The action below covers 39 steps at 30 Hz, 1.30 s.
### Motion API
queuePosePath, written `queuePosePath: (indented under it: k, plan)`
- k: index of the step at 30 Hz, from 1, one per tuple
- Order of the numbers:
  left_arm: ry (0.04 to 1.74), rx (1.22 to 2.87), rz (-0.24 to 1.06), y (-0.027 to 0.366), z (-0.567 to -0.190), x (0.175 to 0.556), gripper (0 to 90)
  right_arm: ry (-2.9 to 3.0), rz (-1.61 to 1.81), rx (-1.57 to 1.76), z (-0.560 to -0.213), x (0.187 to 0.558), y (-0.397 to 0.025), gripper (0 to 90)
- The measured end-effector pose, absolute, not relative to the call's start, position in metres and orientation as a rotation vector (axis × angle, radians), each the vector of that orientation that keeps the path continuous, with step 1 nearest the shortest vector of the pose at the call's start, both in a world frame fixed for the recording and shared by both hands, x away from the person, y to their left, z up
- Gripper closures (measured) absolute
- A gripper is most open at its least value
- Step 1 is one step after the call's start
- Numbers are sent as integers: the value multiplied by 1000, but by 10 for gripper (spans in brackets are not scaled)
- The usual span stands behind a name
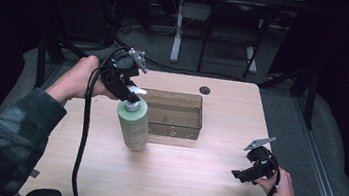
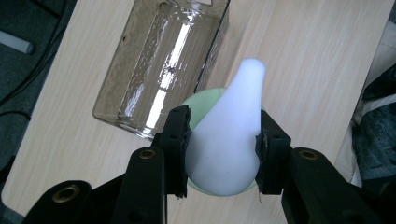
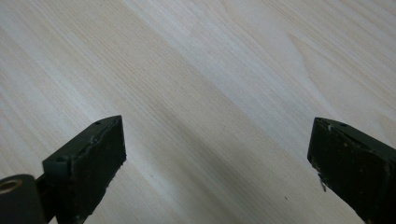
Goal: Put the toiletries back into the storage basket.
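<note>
Left claw (image 2: 223, 154) is clamped on the white pump head (image 2: 229, 144) of the green bottle (image 1: 133, 123), clear tray (image 1: 176, 114) just beyond it; right claw (image 3: 217, 172) hangs wide apart over bare counter (image 3: 210, 70).

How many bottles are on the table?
1. The green bottle stands upright near the table's middle, beside the clear bin. The left gripper grips its white pump top.

I can read no words, brand or number anywhere. The green bottle (image 1: 133, 124) I grip shows a blank side. Nothing is printed on my table (image 1: 193, 176) either.
</note>
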State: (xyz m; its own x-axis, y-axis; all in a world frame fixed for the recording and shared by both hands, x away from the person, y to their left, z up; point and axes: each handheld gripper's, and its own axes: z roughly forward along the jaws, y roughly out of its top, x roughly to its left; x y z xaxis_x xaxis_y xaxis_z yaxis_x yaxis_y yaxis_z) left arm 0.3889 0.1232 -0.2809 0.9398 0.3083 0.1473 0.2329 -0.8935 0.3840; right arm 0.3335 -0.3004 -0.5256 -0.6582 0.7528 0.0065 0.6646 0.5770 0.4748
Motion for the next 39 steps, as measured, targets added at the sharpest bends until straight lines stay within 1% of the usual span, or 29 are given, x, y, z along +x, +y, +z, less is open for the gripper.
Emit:
queuePosePath:
  k: [28, 34, 39]
  plan:
    - [418, 2720, 320, 122, -250, 396, 628, 2616, 650, 1187, -527, 334, -301, 42]
    - [422, 2702, 295, 122, -242, 400, 628, 2612, 653, 1198, -526, 333, -301, 42]
    - [406, 2715, 310, 119, -237, 401, 628, 2610, 657, 1200, -526, 333, -301, 42]
